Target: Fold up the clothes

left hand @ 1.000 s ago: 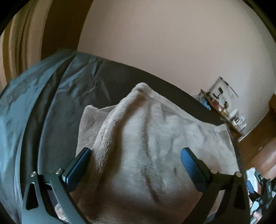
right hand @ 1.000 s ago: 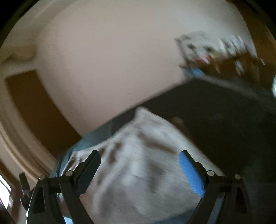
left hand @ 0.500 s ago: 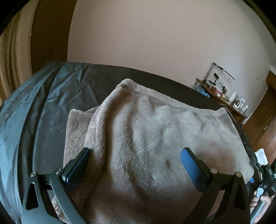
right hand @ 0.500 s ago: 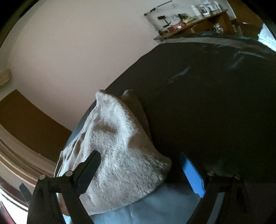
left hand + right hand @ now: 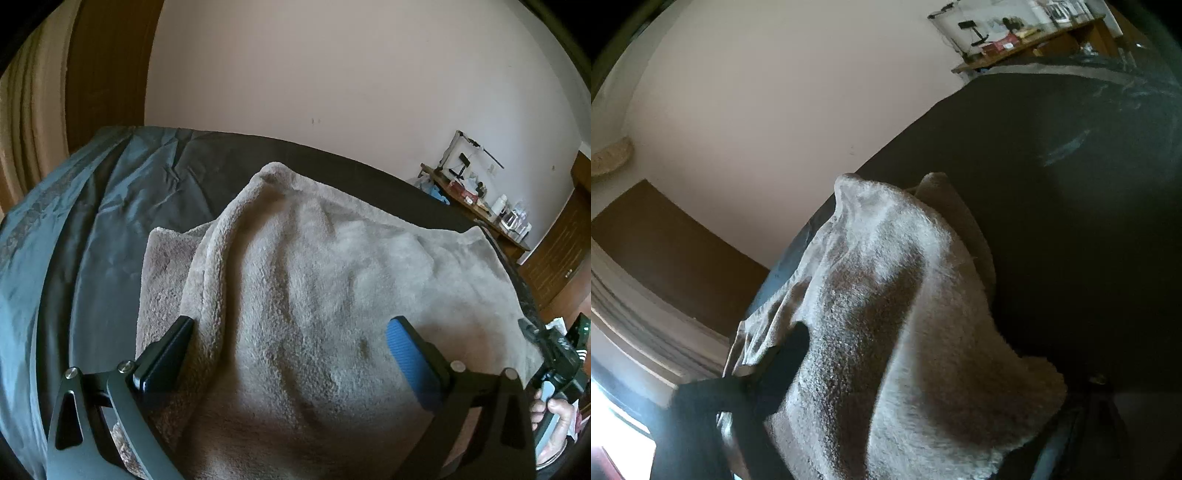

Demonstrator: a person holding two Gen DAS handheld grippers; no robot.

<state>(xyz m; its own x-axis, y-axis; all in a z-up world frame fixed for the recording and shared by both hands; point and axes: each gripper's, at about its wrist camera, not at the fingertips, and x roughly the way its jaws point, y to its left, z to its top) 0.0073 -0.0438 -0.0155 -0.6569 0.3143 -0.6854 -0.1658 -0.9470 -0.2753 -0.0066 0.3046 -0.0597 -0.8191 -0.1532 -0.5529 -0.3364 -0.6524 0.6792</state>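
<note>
A beige fleece garment [image 5: 332,295] lies bunched on a dark bed cover [image 5: 122,236], with one layer folded over another at its left edge. My left gripper [image 5: 290,325] hangs just above it, open, its fingers [image 5: 166,354] spread wide over the fabric and gripping nothing. In the right wrist view the same fleece [image 5: 886,314] rises in a ridge between the jaws of my right gripper [image 5: 905,350]. Those jaws are closing but still stand apart. Its left finger [image 5: 790,347] sits against the fabric's edge. The cloth drapes over and hides its right finger.
A person's hand [image 5: 554,410] holds the right gripper at the left wrist view's right edge. A cluttered wooden shelf [image 5: 476,206] stands by the pale wall [image 5: 332,92]. A brown door [image 5: 557,254] is on the right and curtains [image 5: 26,122] hang on the left. The dark cover [image 5: 1071,203] stretches bare to the right.
My right gripper has come down onto the fleece's near corner. The cloth now fills the space between its jaws and covers one finger. The left gripper stays open over the cloth.
</note>
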